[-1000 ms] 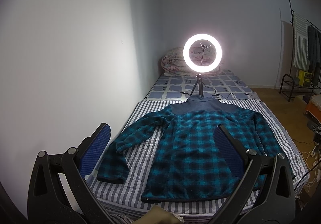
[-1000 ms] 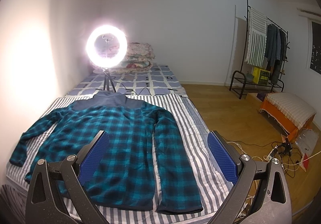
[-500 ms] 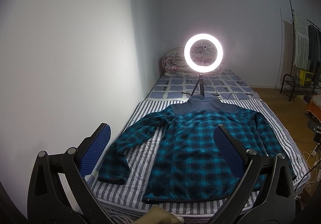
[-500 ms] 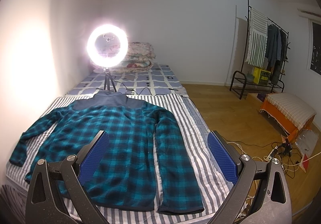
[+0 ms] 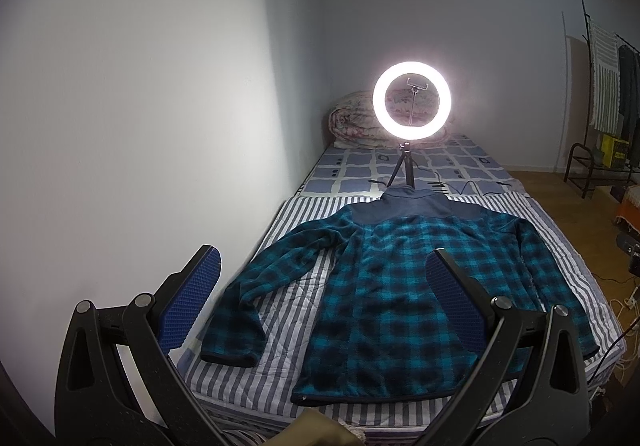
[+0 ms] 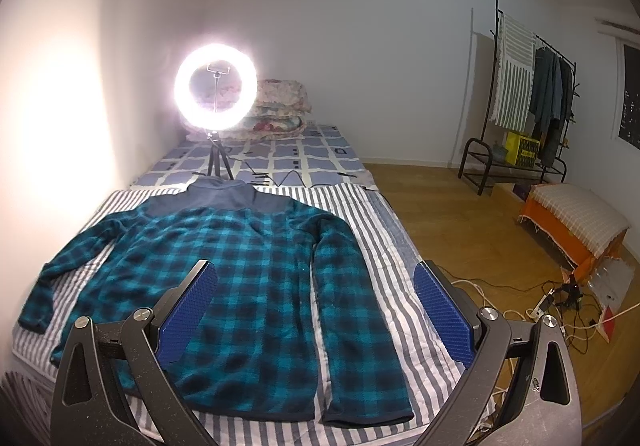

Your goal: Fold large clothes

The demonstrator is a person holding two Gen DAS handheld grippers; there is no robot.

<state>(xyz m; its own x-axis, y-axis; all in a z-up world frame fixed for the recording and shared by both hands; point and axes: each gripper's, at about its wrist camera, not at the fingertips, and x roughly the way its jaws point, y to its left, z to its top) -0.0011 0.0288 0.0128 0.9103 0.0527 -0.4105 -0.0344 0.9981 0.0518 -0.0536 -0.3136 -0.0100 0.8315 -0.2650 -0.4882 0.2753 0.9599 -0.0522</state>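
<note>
From my station I see a long bed covered in a grey-and-white striped sheet (image 5: 280, 378) (image 6: 400, 258), with a blue-and-white checked cover (image 6: 304, 154) over its far half. Spread flat on the striped part, collar toward the far end, lies the teal-and-black plaid fleece jacket with a navy yoke (image 5: 400, 286) (image 6: 248, 266); its sleeves are spread out to either side and its hem sits near the bed's near edge. Beyond the collar a glowing round ring light on a small black tripod (image 5: 412, 104) (image 6: 215, 88) stands on the checked cover. My left tool (image 5: 324, 258) hangs above the jacket's near end, blue-padded fingers spread wide with nothing between them. My right tool (image 6: 316, 270) hangs over the jacket's other side, equally wide and empty.
</note>
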